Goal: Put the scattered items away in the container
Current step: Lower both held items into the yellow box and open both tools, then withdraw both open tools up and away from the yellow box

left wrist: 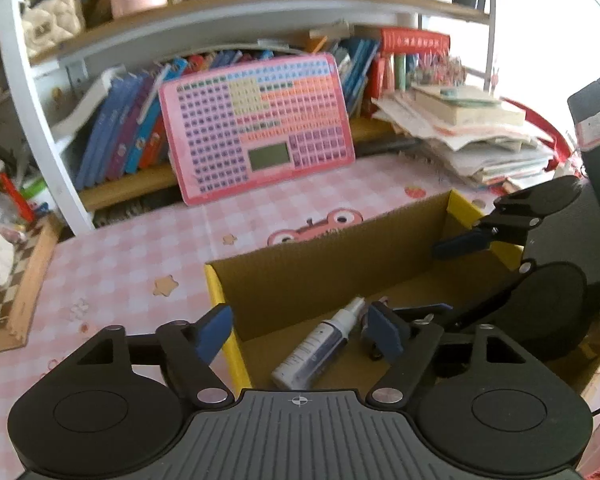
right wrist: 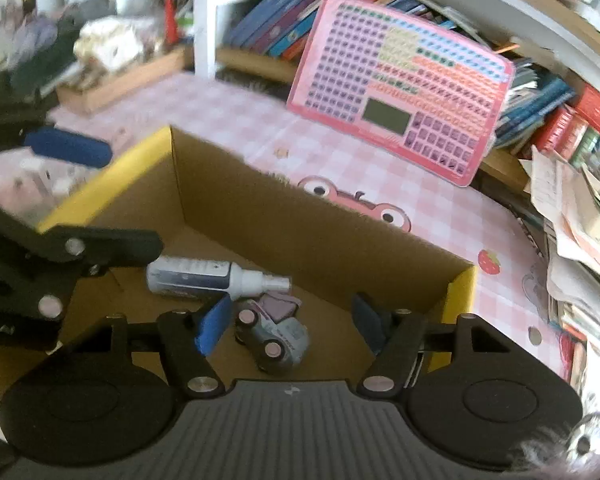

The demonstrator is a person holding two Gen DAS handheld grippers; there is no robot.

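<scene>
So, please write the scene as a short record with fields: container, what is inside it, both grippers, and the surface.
container: open cardboard box with yellow edges, standing on the table
inside: white spray bottle lying on its side; small grey toy car beside it, at the nozzle end
left gripper: open, above the box, bottle below it, not gripped
right gripper: open, above the toy car, not gripping it
surface: pink checked tablecloth with cartoon prints
behind box: pink keyboard toy leaning on books
</scene>
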